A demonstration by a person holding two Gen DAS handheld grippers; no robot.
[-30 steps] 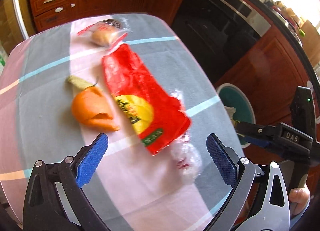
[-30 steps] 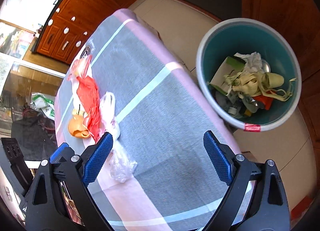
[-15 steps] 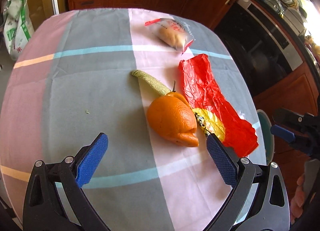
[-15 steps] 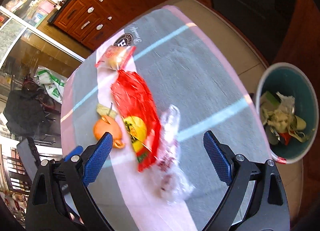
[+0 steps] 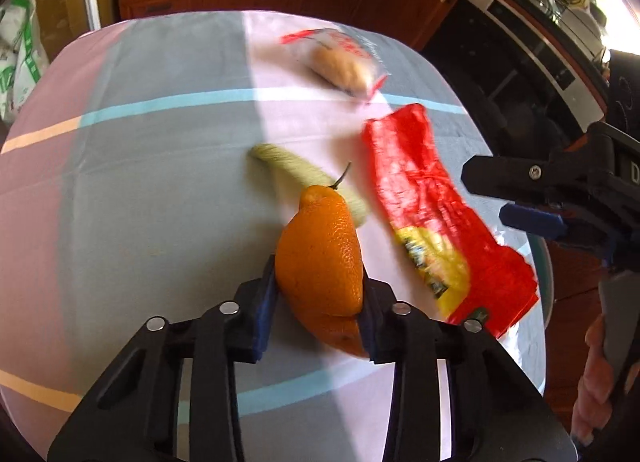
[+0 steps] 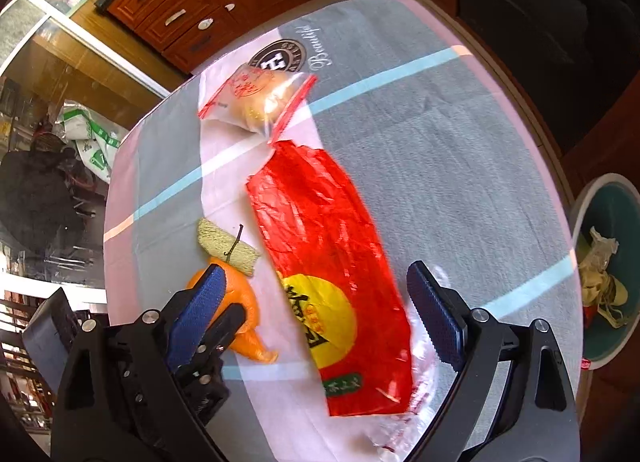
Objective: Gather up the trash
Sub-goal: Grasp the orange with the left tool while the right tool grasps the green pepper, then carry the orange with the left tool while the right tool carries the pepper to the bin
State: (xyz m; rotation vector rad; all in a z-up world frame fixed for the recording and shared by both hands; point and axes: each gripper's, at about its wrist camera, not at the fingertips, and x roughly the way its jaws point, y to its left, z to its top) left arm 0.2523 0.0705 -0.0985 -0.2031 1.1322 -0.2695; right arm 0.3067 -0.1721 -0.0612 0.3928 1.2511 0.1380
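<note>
The left claw [image 5: 320, 294] has just closed its blue pads on the orange peel [image 5: 320, 254] atop the checked table [image 5: 140, 202], with a pale green scrap [image 5: 288, 170] behind and a red wrapper [image 5: 432, 214] beside it.

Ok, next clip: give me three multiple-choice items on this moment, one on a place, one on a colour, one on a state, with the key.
1. Where is the bin?
A. on the table
B. on the floor beside the table
C. under a chair

2. What colour is the long flat bag?
A. red with a yellow patch
B. blue
C. plain white

3. What is the left gripper doing?
A. hanging open
B. clamped on the orange peel
C. holding the red bag

Key:
1 B, the bin stands off the table edge.
2 A, see the bag.
3 B, the left gripper has just been closing and its pads press the orange peel.
</note>
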